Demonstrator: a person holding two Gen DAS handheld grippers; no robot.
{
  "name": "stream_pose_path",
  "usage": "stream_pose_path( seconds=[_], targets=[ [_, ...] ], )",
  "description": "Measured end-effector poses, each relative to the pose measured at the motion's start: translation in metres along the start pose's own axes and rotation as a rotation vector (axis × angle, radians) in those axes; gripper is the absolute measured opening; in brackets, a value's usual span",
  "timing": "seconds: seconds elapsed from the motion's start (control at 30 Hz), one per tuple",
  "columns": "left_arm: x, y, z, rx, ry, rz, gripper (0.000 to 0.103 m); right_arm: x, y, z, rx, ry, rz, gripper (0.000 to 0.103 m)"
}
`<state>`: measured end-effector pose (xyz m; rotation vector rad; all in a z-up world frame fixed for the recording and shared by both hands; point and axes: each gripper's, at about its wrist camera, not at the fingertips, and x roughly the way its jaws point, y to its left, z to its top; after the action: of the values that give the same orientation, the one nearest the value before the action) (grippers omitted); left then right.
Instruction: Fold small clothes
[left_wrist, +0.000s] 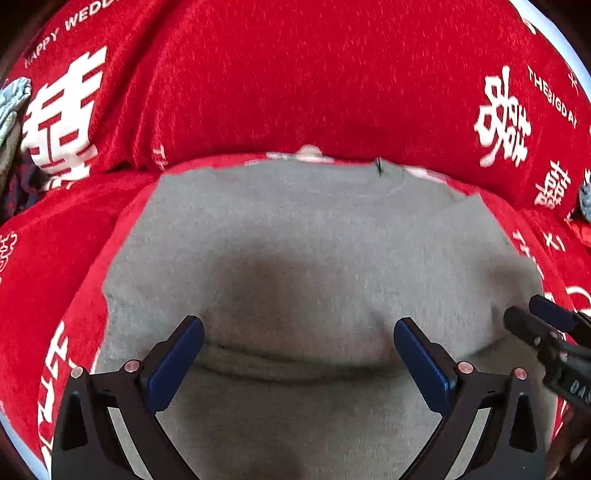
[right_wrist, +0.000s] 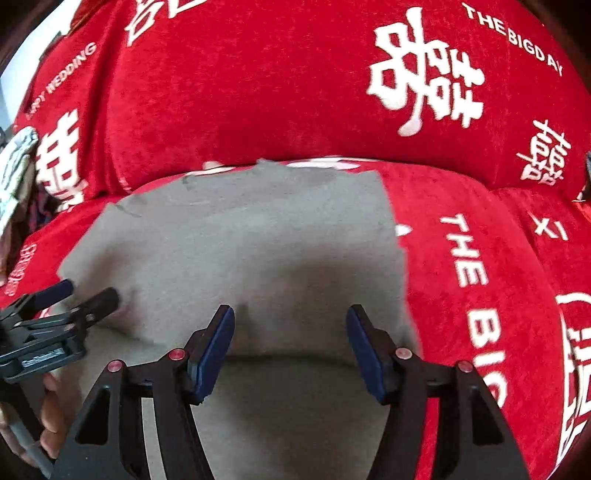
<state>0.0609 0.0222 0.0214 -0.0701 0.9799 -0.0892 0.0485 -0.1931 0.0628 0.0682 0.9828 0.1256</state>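
Note:
A small grey garment (left_wrist: 303, 240) lies flat on the red cover, collar at the far edge, with a fold line across its near part. It also shows in the right wrist view (right_wrist: 251, 243). My left gripper (left_wrist: 298, 343) is open and empty, just above the garment's near fold. My right gripper (right_wrist: 290, 332) is open and empty, above the garment's near right part. The right gripper also shows at the right edge of the left wrist view (left_wrist: 532, 314), by the garment's right side. The left gripper shows at the left of the right wrist view (right_wrist: 88, 291).
The red cover (left_wrist: 295, 74) with white characters and lettering drapes a seat and backrest (right_wrist: 258, 92). A grey-patterned bundle of cloth (left_wrist: 11, 107) lies at the far left. A small grey object (left_wrist: 585, 199) sits at the right edge.

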Motion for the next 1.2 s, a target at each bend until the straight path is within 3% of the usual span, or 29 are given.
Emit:
stream_pose_path(
  seconds=[0.13,0.2,0.27,0.5,0.57,0.67,0.73,0.8,0.83,1.07,1.13,1.2],
  targets=[
    [0.005,-0.003,-0.024,0.091,0.039,0.048,0.103,0.001,0.023,-0.019,-0.074,0.033,0.002,0.067],
    [-0.003,0.004,-0.037,0.120,0.008,0.029,0.103,0.005,0.031,-0.032,-0.147,0.058,-0.036,0.067],
    [-0.008,0.016,-0.043,0.113,0.012,0.020,0.103,-0.002,0.028,-0.042,-0.192,0.014,-0.044,0.071],
    [-0.036,0.045,-0.067,0.084,0.010,0.038,0.103,-0.033,-0.020,-0.059,-0.084,0.020,-0.075,0.072],
    [-0.049,0.040,-0.072,0.077,-0.008,0.052,0.103,-0.049,-0.008,-0.065,-0.099,0.005,-0.115,0.072],
    [-0.065,0.022,-0.094,0.080,-0.016,-0.011,0.103,-0.071,0.026,-0.081,-0.168,-0.033,-0.005,0.072],
    [-0.061,0.005,-0.118,0.146,0.005,0.032,0.103,-0.071,0.051,-0.098,-0.239,-0.010,0.045,0.072],
    [-0.066,0.007,-0.134,0.152,-0.040,0.037,0.103,-0.065,0.066,-0.116,-0.310,0.001,0.011,0.073],
    [-0.068,0.013,-0.138,0.137,-0.031,0.028,0.103,-0.070,0.068,-0.124,-0.350,-0.059,-0.014,0.075],
    [-0.079,0.046,-0.158,0.076,-0.012,0.034,0.103,-0.094,0.004,-0.139,-0.230,-0.059,-0.021,0.078],
    [-0.082,0.050,-0.159,0.042,0.002,0.036,0.103,-0.100,0.001,-0.143,-0.221,-0.056,-0.026,0.078],
    [-0.089,0.047,-0.160,0.014,-0.003,0.054,0.103,-0.102,0.007,-0.146,-0.245,-0.043,-0.086,0.078]
  ],
)
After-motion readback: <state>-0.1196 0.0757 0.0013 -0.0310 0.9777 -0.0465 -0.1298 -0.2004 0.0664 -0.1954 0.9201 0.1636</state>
